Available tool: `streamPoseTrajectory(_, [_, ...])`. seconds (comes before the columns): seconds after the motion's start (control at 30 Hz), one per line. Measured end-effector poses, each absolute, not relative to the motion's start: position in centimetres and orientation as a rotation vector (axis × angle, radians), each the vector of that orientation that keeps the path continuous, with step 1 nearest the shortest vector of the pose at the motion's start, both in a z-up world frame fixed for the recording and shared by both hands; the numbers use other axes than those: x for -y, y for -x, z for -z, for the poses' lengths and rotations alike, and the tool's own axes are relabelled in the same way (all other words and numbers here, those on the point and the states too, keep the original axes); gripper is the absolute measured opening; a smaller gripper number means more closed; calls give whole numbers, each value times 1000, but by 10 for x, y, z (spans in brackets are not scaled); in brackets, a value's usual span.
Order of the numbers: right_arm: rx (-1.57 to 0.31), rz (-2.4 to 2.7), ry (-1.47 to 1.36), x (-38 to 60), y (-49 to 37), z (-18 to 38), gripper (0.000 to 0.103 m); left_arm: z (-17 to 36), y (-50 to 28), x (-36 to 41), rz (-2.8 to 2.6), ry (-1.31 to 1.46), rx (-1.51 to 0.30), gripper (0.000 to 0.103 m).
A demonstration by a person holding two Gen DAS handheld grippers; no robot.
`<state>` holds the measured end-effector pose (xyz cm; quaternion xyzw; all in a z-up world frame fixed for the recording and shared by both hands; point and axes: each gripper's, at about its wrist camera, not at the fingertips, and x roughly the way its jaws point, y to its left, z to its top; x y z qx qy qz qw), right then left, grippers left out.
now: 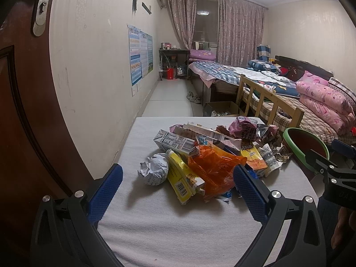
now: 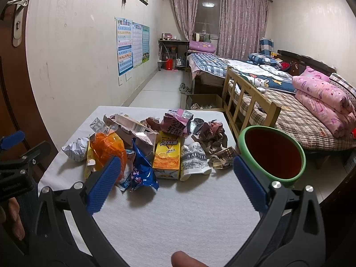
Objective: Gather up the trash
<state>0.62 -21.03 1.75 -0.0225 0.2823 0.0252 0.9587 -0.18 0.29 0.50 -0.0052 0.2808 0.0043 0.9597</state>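
A pile of trash lies on a white-clothed table (image 1: 155, 218): a crumpled white paper ball (image 1: 154, 171), a yellow carton (image 1: 181, 181), an orange plastic bag (image 1: 213, 166), a milk carton (image 1: 173, 142) and a pink wrapper (image 1: 243, 126). In the right wrist view I see the orange bag (image 2: 106, 148), a blue wrapper (image 2: 142, 171), a yellow drink carton (image 2: 166, 155) and a printed paper cup (image 2: 193, 160). A green-rimmed bin (image 2: 271, 153) stands at the table's right edge. My left gripper (image 1: 178, 178) is open and empty before the pile. My right gripper (image 2: 176, 166) is open and empty.
A brown door (image 1: 20, 111) stands close on the left. A wooden bed frame (image 2: 251, 102) with bedding is at the right beyond the table. A cardboard box (image 2: 203, 101) sits on the floor behind the table.
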Motion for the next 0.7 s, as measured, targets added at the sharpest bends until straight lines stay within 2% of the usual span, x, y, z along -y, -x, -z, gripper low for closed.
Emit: streamPoseTrajectory(0.7, [-577,-48,47,209,-7,-15,100,-5,2,-4,-10,10,-567,95])
